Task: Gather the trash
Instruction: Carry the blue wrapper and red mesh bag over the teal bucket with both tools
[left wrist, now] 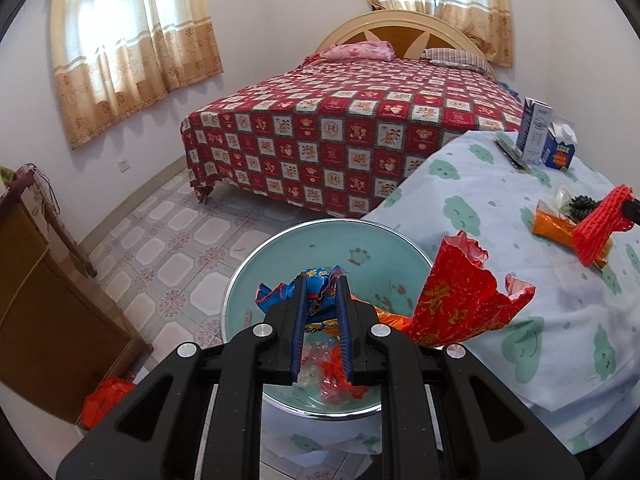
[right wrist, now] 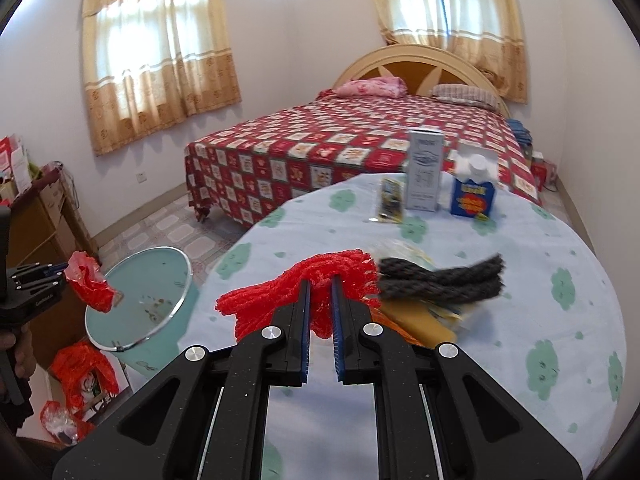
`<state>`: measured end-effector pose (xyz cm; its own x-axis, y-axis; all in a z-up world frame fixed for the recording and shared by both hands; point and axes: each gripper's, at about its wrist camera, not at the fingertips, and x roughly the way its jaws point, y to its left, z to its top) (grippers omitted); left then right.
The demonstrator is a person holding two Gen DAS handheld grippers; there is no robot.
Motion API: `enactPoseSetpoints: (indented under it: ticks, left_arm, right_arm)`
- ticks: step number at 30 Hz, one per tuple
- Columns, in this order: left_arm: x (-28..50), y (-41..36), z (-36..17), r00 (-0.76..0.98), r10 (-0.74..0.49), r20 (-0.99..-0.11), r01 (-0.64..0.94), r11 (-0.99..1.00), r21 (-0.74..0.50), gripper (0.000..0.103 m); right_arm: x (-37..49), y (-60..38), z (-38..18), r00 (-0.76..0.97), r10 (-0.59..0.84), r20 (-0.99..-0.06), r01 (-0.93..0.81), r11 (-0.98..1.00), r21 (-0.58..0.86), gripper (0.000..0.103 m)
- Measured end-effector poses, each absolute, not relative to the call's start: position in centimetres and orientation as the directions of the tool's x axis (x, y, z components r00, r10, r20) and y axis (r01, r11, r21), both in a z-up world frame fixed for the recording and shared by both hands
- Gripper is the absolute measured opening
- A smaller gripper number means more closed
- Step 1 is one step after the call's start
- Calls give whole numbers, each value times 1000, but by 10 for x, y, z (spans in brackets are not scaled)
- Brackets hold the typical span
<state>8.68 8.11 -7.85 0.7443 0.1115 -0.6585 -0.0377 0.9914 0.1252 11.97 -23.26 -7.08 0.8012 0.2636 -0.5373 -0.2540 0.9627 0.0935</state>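
My left gripper [left wrist: 322, 280] is shut on a crumpled foil wrapper [left wrist: 460, 296], blue at the pinch and red with gold print fanning out to the right. It hangs over the teal trash bin [left wrist: 248, 272], which has red and clear plastic at its bottom. In the right wrist view the same wrapper [right wrist: 90, 284] dangles above the bin [right wrist: 176, 280] beside the table. My right gripper [right wrist: 320, 280] is shut on a red foam net [right wrist: 280, 296], lifted off the tablecloth. A black foam net [right wrist: 440, 280] lies just beyond it on a yellow-orange packet [right wrist: 416, 320].
A tall white carton [right wrist: 426, 168], a blue carton [right wrist: 474, 196] and a small flat packet [right wrist: 390, 200] stand at the round table's far side. Red plastic bags [right wrist: 80, 368] lie on the floor by the bin. A wooden cabinet [left wrist: 40, 300] is at left, a bed [left wrist: 340, 128] behind.
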Motion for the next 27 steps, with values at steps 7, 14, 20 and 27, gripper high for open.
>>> enactPoseSetpoints:
  ticks: [7,14,20,27]
  left_arm:
    - [89,94,-75,744,147,-652,-74,988,138,15]
    - [90,109,-73,746,183,-640,-110,982,153,15]
    - [90,122,-74,741,217,-636,-142,976,167,15]
    - [91,141,-73,732,240,-638,-179,971,160,15]
  right_arm:
    - [133,-202,-71,791,295,-537,-297,951,86,10]
    - [144,-175,-72,775,324,-543,-336,938,79,10]
    - [154,-156,-73,764,340,-548,-363,929,71,10]
    - [160,-135,-69,755,364,-545,-398,916,61,10]
